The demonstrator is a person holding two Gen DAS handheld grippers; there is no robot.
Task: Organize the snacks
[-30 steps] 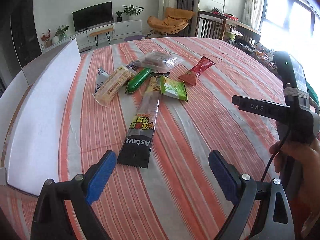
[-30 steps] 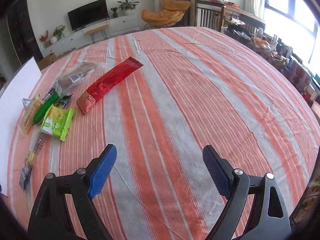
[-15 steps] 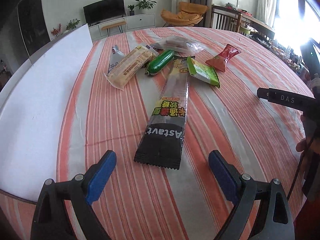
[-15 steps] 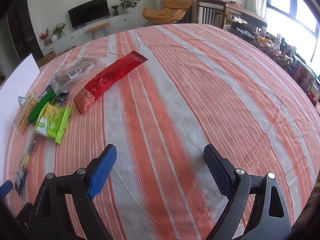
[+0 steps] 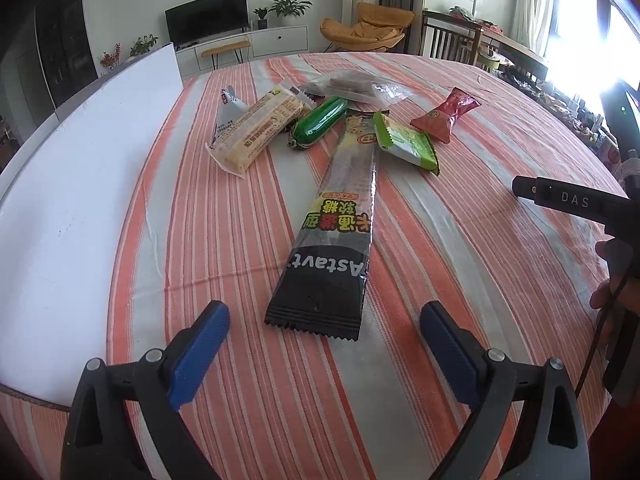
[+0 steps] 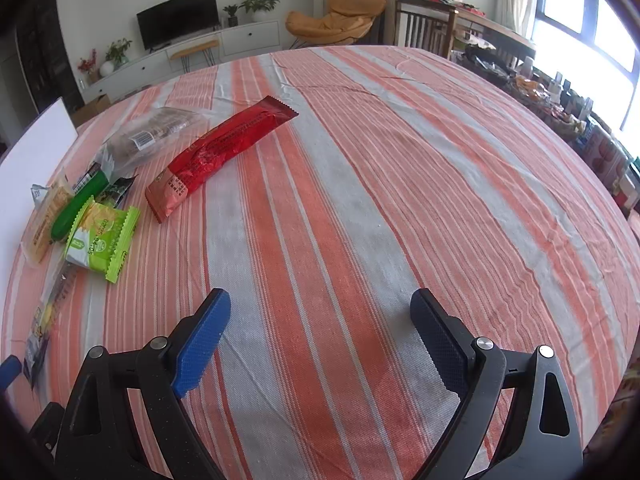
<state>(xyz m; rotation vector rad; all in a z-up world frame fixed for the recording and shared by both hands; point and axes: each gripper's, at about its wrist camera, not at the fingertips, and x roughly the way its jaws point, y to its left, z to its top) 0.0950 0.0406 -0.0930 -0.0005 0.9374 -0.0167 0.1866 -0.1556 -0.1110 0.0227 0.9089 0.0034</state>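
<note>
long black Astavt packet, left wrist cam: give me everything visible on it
The black Astavt packet is a long, glossy plastic sachet with serrated ends. Its near end is black with white "Astavt" lettering, seen upside down; next comes a yellow-green band of Chinese characters, then a darker, partly see-through stretch. It lies flat on the striped tablecloth, lengthwise away from the camera. The light green packet overlaps its far end. The open left gripper sits just short of it, not touching.

The long black wrapper [image 5: 338, 240] reads "Astavt", upside down, with yellow Chinese characters just beyond it; the black handle [image 5: 568, 200] right of it reads "DAS"
</note>
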